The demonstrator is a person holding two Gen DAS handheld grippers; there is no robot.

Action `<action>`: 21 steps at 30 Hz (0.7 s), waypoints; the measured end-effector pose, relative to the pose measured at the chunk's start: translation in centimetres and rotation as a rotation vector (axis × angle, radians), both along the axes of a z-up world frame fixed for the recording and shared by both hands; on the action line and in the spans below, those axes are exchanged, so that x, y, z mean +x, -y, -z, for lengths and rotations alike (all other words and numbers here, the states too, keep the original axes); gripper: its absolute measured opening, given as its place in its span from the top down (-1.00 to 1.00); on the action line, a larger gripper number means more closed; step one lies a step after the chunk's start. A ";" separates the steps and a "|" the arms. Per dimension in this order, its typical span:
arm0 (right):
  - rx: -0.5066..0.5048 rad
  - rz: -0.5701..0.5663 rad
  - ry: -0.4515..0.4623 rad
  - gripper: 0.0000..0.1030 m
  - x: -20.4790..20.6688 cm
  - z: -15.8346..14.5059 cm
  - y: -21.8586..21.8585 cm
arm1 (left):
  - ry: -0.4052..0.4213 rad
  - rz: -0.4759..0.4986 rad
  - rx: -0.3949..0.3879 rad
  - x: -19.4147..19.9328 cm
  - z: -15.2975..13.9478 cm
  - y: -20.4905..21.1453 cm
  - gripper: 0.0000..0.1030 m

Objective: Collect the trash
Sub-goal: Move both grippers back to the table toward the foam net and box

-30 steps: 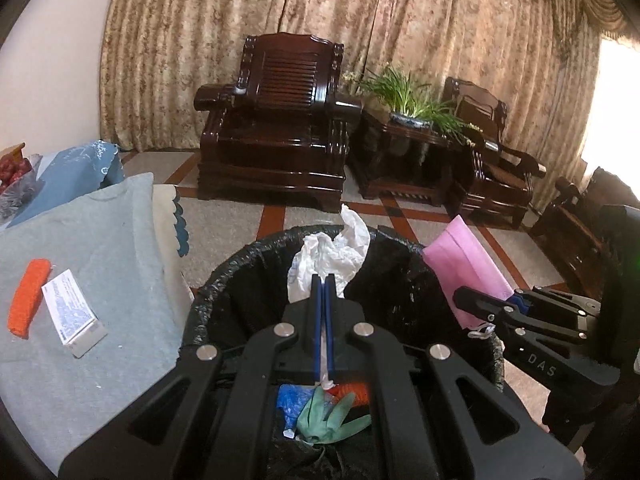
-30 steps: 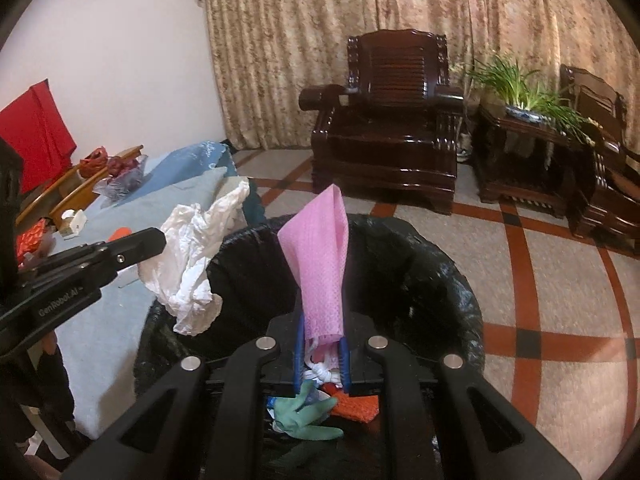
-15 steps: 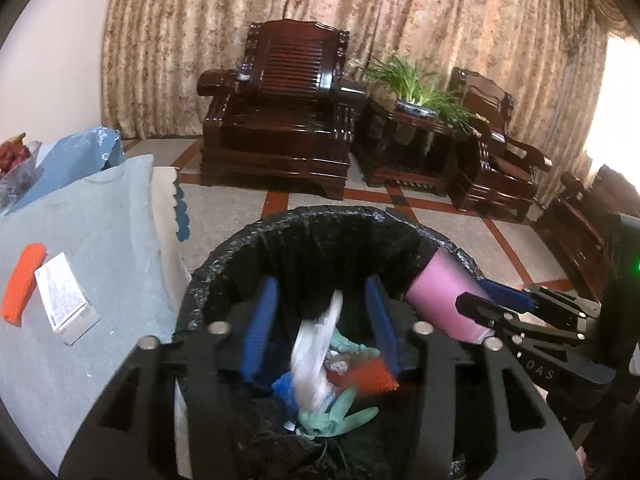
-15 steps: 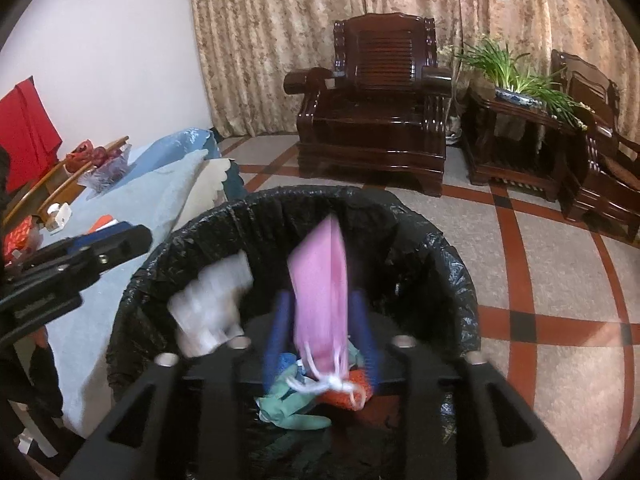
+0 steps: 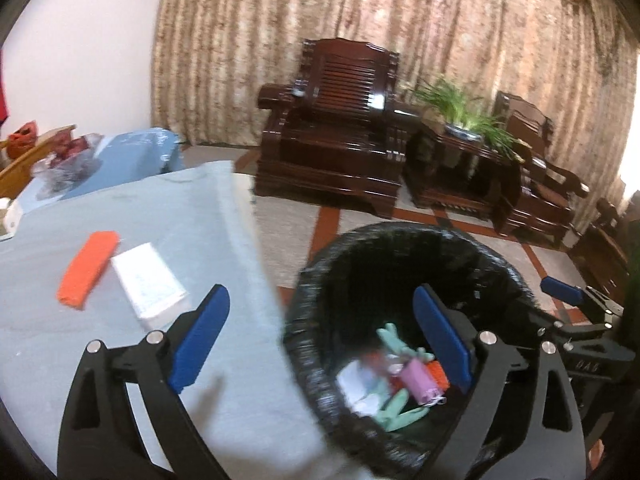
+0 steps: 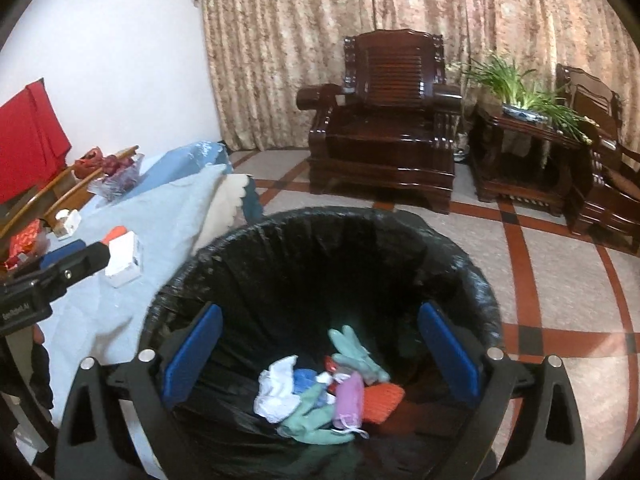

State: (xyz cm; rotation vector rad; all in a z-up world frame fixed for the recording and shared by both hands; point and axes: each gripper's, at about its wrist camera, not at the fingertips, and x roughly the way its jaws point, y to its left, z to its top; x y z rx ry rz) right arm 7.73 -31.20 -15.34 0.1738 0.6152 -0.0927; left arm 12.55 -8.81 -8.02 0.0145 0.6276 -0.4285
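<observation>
The white tissue and pink pouch are lying inside the black-lined bin among gloves. The right gripper is angling down over the bin, its fingers having just opened wide, nothing between them. The left gripper, likewise just opened and empty, is straddling the bin's rim and the grey-covered counter, where an orange piece and white box are sitting, blurred.

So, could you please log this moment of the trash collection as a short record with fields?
bin: black-lined trash bin on the floor beside the table
in bin: white tissue, pink bag, green gloves, orange piece
left on table: orange item, white box on the grey cloth
left gripper: jaws just opened, nothing between them
right gripper: jaws just opened, nothing between them, over the bin
</observation>
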 end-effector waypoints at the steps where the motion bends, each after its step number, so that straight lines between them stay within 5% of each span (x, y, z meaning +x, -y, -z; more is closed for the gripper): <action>1: 0.000 -0.008 0.003 -0.88 0.2 -0.1 -0.4 | 0.001 -0.013 0.001 0.0 -0.2 -0.6 -0.78; 21: 0.007 -0.263 0.056 -0.88 8.4 -1.8 -13.1 | 0.005 -0.325 0.023 0.8 -0.6 -16.0 -0.78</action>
